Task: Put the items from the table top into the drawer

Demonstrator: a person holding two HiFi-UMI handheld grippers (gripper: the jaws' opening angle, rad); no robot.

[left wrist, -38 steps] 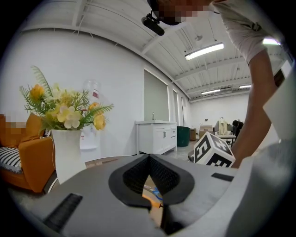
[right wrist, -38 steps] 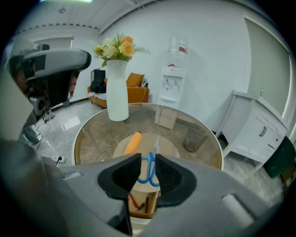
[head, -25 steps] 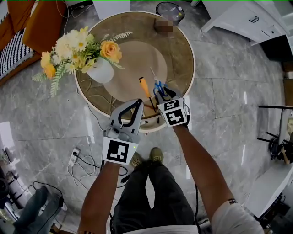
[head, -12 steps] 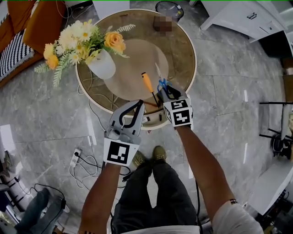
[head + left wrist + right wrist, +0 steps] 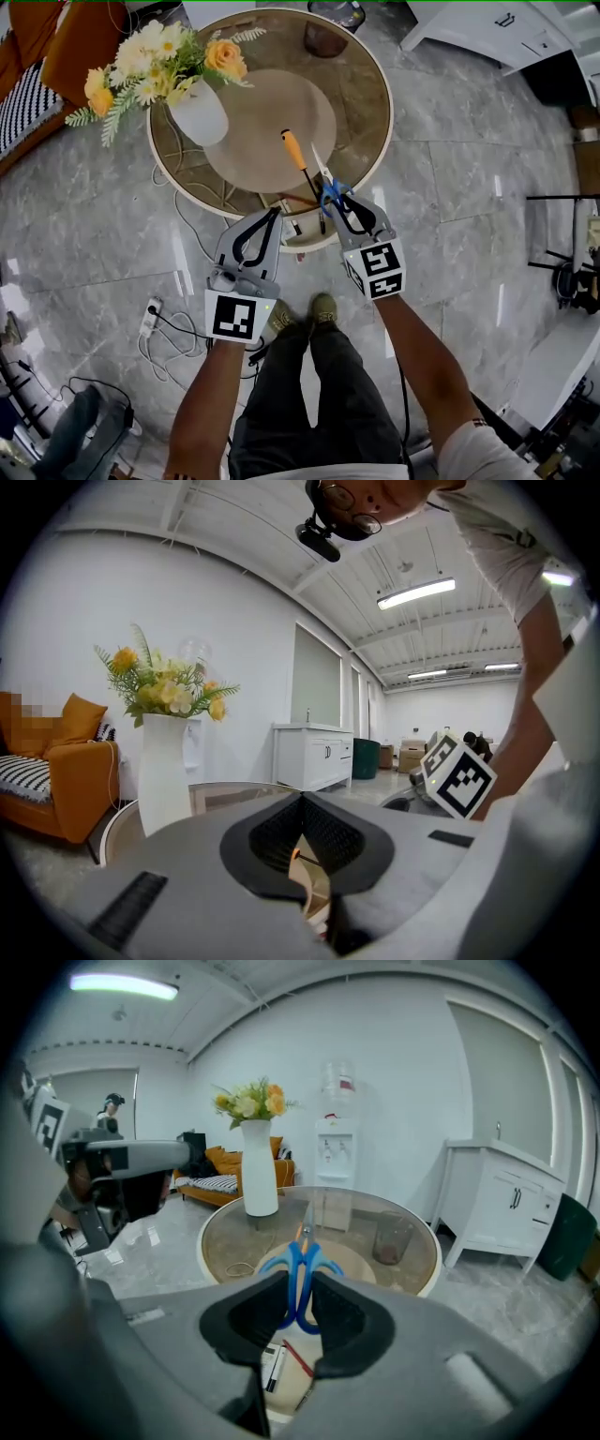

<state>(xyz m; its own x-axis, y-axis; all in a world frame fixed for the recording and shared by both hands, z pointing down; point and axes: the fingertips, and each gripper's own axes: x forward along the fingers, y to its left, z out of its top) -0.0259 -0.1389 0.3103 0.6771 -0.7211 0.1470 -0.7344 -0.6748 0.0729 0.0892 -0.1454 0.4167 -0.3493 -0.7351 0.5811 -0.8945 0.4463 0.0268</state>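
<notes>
Blue-handled scissors (image 5: 328,187) hang above the round glass table's (image 5: 379,112) near edge, blades pointing away from me. My right gripper (image 5: 344,206) is shut on their handles; in the right gripper view the scissors (image 5: 300,1274) stand upright between the pads. An orange-handled screwdriver (image 5: 294,150) lies on the table just beyond. Below the near rim an open drawer (image 5: 298,228) shows a few small items inside (image 5: 279,1365). My left gripper (image 5: 272,217) sits at the drawer's left with its tips together (image 5: 302,803); nothing is visibly held.
A white vase of flowers (image 5: 197,117) stands at the table's left. A dark glass cup (image 5: 323,39) sits at its far side. White cabinets (image 5: 487,33) are at the back right. A power strip with cables (image 5: 150,319) lies on the floor near my feet.
My right gripper closed on the scissors, lifted them off the table and drew them back toward me. The left gripper also moved back a little.
</notes>
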